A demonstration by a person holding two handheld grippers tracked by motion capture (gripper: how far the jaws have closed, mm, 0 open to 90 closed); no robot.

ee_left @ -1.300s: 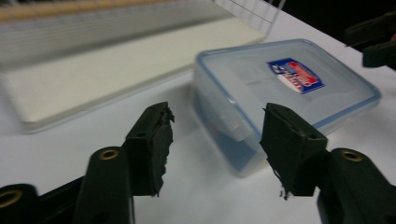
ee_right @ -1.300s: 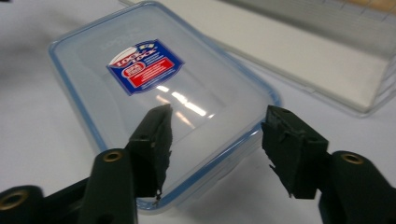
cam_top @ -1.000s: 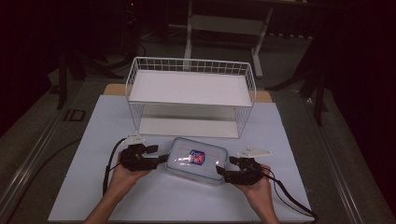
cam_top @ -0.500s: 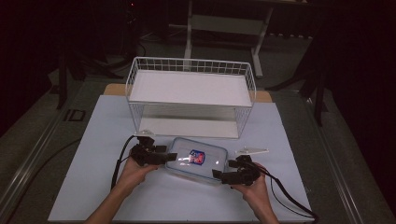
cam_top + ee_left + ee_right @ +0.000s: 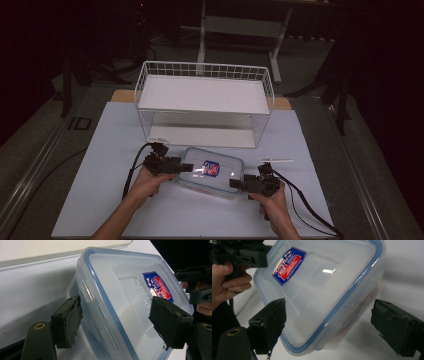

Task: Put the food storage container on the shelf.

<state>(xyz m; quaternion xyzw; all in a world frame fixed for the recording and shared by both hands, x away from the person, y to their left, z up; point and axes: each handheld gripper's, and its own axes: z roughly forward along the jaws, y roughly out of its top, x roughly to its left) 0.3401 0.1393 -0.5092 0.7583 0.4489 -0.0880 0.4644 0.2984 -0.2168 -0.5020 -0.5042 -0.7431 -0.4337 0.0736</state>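
Squarely between two hand-held tools, a clear plastic container (image 5: 212,171) with a blue-rimmed lid and a red-and-blue label sits on the white table (image 5: 100,150), just in front of a white wire rack (image 5: 204,102) with two shelves. A person's forearms reach in from the near edge. The left gripper (image 5: 176,167) meets the container's left end, and the right gripper (image 5: 239,184) meets its right front corner.

Seen along the left gripper (image 5: 117,322), its jaws are spread apart and straddle the box's end: one pad touches or nearly touches the side wall by the lid clips, while the other lies over the lid. Whether the pads press the plastic cannot be told. Seen along the right gripper (image 5: 329,325), the jaws stand wide: the near pad sits at the lid's blue edge, the far pad clear of the side wall with bare table showing between. Something reddish shows faintly through the container's wall. A thin white stick-like object (image 5: 275,160) lies on the table just beyond the right gripper; what it is cannot be made out.
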